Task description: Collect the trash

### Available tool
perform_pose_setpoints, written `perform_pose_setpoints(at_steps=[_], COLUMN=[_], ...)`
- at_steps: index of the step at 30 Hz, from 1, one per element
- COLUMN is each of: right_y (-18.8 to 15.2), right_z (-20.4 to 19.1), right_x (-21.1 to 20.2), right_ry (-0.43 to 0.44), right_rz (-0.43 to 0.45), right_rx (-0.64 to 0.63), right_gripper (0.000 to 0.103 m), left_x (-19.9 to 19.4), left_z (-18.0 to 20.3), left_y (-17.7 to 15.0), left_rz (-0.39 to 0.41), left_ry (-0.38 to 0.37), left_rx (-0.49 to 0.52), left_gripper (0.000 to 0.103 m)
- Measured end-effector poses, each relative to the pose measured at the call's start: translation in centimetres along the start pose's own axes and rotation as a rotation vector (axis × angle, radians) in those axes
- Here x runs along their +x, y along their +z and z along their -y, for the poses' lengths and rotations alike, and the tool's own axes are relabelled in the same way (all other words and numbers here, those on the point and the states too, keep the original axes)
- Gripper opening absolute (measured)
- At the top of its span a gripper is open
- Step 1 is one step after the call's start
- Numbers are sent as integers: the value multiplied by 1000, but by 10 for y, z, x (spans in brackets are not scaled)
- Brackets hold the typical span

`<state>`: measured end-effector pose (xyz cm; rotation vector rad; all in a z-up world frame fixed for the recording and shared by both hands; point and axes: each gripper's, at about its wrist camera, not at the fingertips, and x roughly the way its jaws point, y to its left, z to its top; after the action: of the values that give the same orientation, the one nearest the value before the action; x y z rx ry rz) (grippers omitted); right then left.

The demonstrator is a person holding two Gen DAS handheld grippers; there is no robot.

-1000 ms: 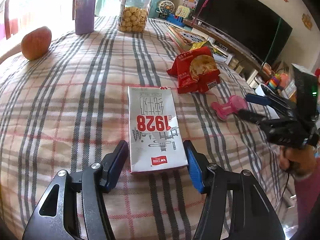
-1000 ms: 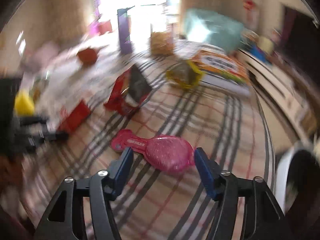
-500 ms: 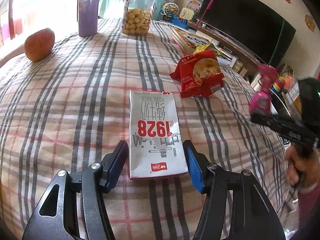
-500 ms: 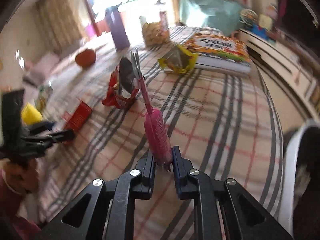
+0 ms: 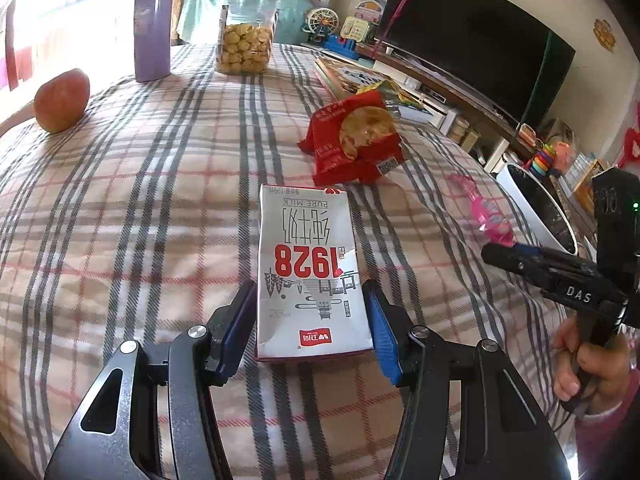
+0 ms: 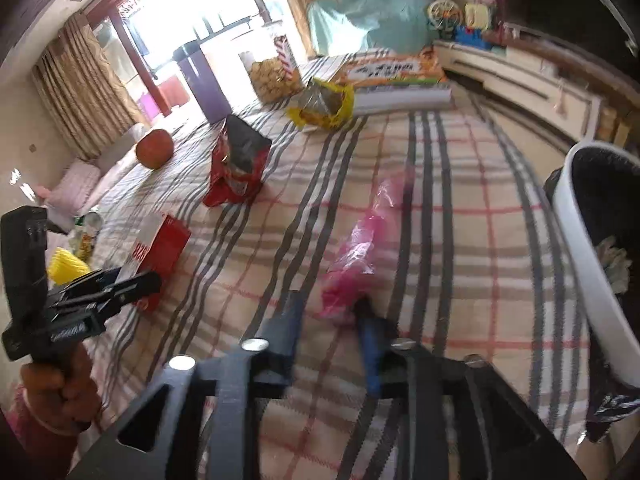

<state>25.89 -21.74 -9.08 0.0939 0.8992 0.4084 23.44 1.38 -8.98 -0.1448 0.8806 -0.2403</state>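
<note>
Left gripper (image 5: 310, 326) spread astride milk carton (image 5: 310, 272), pads not yet pressing, carton's long axis straight ahead; right gripper (image 6: 328, 322) just reopening, pink wrapper (image 6: 352, 256) loose between jaws, bin (image 6: 588, 240) rightward

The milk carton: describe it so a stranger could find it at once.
Start at the plaid tablecloth that covers the whole table, then go to its near edge. The milk carton lies flat there, between the open jaws of the left gripper, just in front of a red snack bag. It is the only white box, printed with a big red 1928.
</note>
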Motion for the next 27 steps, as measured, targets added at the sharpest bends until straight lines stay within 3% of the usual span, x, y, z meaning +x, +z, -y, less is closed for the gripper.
perform_pose_setpoints(at_steps=[5,12,14,15,27], right_y=[0,4,5,5,-13], right_z=[10,45,51,52,40], right_x=[1,3,3,2,-32], right_ry=[5,78,81,74,26], right_rz=[5,59,74,82,123], right_rx=[63,291,324,333,221], right_gripper=[45,44,37,20,15], left_x=[3,7,7,8,4], left_z=[-1,2,6,7,74], left_y=[0,2,3,3,-3], left_rz=[-8,-14,-11,-11,-20], left_ry=[-3,0,-2,-4,-60], left_rx=[-16,-18,-5,-1,131], left_gripper=[53,53,53,53,53])
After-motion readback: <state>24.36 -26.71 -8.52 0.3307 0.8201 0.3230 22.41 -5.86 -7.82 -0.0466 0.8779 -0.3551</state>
